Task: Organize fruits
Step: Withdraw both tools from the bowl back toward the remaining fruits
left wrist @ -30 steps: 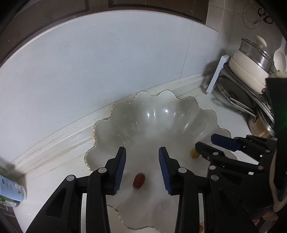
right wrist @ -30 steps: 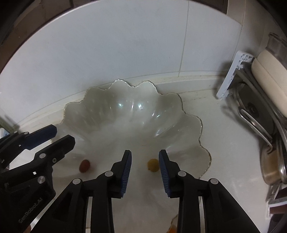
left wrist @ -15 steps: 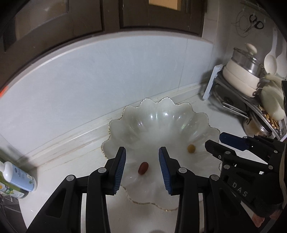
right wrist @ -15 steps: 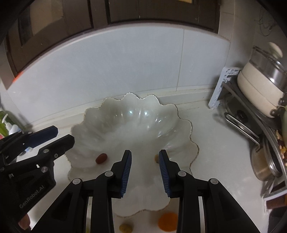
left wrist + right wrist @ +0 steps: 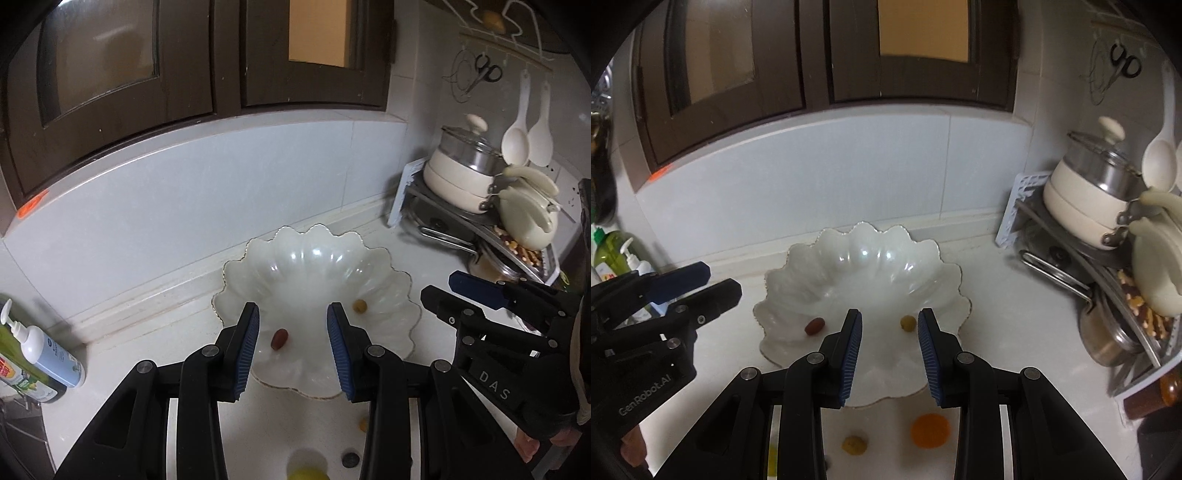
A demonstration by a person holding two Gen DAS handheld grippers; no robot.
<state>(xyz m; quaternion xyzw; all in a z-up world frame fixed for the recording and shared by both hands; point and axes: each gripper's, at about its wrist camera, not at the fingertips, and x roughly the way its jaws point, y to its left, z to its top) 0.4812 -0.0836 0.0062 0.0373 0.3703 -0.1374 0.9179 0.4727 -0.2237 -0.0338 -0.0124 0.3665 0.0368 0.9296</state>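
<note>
**A:** Both grippers have pulled up and back from the bowl since a second ago; more of the white surface (image 5: pixel 1015 302) shows, and the cabinets fill the top of both views.

**B:** Biggest first, then. Where is the bowl?

**A:** The scalloped white bowl (image 5: pixel 864 258) sits mid-surface against the tiled wall. The pot rack (image 5: pixel 1100 236) stands at its three o'clock, and the soap bottle (image 5: pixel 40 350) is well off at nine o'clock.

**B:** And the grippers?

**A:** The left gripper (image 5: pixel 291 339) and the right gripper (image 5: pixel 889 341) hang side by side over the bowl's near edge. Each has its jaws spread a little, with nothing between the pads.

**B:** The fruit?

**A:** Two pieces lie in the bowl: a red date (image 5: pixel 814 325) toward seven o'clock and a small yellow-green fruit (image 5: pixel 908 323) toward five o'clock. Outside the rim, on the surface at six o'clock, sit an orange (image 5: pixel 930 430), a small speckled fruit (image 5: pixel 854 445) and a yellow one (image 5: pixel 306 469) at the frame's bottom. A coin (image 5: pixel 350 459) lies near them.

**B:** So the job is partly done. What could spoil it?

**A:** My guess is that the loose pieces come next. They lie close under the grippers, half hidden by the black arms, so a blind reach may nudge a round fruit and send it rolling. The narrow jaws would need widening for the orange, or they would push it away. A low swing could also clip the bowl's thin rim.
</note>
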